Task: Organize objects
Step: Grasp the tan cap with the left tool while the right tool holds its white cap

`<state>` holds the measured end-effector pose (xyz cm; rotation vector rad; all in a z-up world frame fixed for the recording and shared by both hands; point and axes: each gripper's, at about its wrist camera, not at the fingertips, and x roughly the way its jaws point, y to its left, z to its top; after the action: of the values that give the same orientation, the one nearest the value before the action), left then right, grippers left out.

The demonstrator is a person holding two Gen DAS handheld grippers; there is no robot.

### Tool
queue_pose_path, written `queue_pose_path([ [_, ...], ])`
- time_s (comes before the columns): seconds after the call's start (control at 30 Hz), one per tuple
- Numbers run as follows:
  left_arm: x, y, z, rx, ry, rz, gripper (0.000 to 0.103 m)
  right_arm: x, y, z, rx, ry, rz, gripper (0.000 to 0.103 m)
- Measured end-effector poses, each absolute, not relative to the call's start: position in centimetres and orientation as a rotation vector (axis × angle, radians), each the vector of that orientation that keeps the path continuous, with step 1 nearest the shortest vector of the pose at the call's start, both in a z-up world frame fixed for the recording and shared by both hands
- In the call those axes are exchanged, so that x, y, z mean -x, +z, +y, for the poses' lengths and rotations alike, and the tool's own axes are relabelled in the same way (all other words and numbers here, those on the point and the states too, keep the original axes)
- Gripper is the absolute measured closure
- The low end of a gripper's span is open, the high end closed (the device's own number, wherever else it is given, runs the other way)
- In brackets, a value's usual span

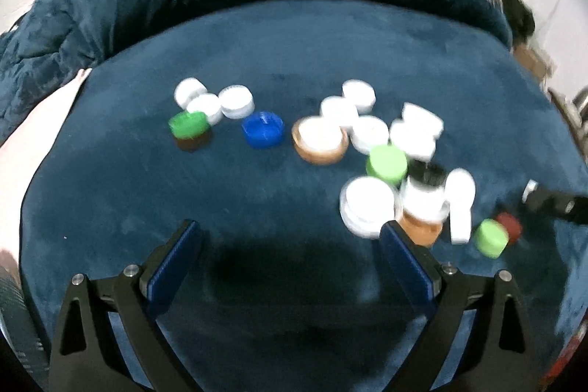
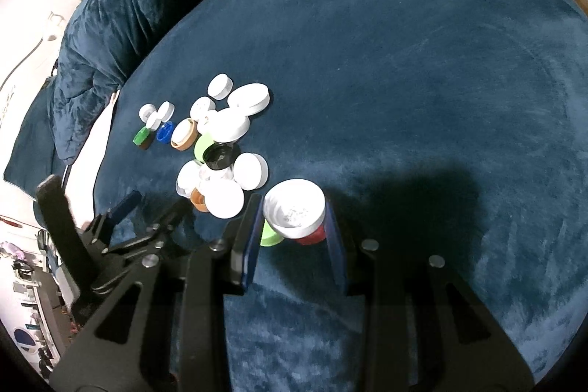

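Many caps (image 1: 367, 135) on blue plush cushion (image 2: 404, 61), left claw (image 1: 290, 237) apart, right claw (image 2: 294, 226) clamping white cap (image 2: 294, 212).

A: We record the surface covering: a deep teal-blue plush blanket (image 2: 404, 61), plain, without pattern.

B: We confirm. Most caps are white. One blue cap (image 1: 263, 129) lies open side up; one tan-rimmed lid (image 1: 319, 141) has a white inside.

A: We also note a dark green cap (image 1: 187, 123) on a brown one, a lime-green cap (image 1: 386, 163), and a black cap (image 2: 217, 155).

B: In the right wrist view, a white lid (image 2: 294, 212) sits above a lime-green cap (image 2: 271, 236) and a red cap (image 2: 312, 237). Jaws carry blue pads (image 1: 175, 267) on black frames.
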<state>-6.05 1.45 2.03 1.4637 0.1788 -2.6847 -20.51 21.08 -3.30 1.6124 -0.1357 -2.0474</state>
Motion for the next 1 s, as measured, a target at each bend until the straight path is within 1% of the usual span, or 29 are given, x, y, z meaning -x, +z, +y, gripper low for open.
queue_pose_path([
  [0.07,6.6,2.4,0.6,-1.44,-2.676,0.209,0.005,20.6,-3.4,21.1,-1.612,-2.045,-0.136,0.069],
  [0.37,11.1,2.4,-0.7,-1.358,-2.652,0.194,0.005,20.5,-3.6,20.6,-1.613,-2.017,-0.124,0.069],
  [0.43,11.7,1.7,-1.1,-1.393,-2.61,0.156,0.005,20.5,-3.6,20.5,-1.615,-2.018,-0.125,0.069],
  [0.5,12.2,-0.6,-1.3,-1.545,-2.515,0.093,0.005,20.6,-3.7,20.4,-1.618,-2.016,-0.13,0.069],
  [0.53,11.7,-1.5,-1.7,-1.604,-2.5,0.115,0.007,20.7,-3.6,20.2,-1.618,-2.013,-0.132,0.069],
  [0.57,11.2,-1.7,-1.9,-1.605,-2.509,0.128,0.007,20.6,-3.6,20.0,-1.613,-2.009,-0.13,0.069],
  [0.67,8.5,-0.8,-2.3,-1.565,-2.533,0.114,0.008,20.4,-3.3,19.5,-1.6,-2.002,-0.119,0.069],
  [0.9,4.8,1.6,-3.2,-1.516,-2.566,0.211,0.009,19.9,-3.2,19.1,-1.596,-1.997,-0.11,0.069],
  [1.0,4.3,2.4,-3.0,-1.503,-2.602,0.253,0.009,20.0,-3.1,19.3,-1.596,-2.002,-0.12,0.069],
])
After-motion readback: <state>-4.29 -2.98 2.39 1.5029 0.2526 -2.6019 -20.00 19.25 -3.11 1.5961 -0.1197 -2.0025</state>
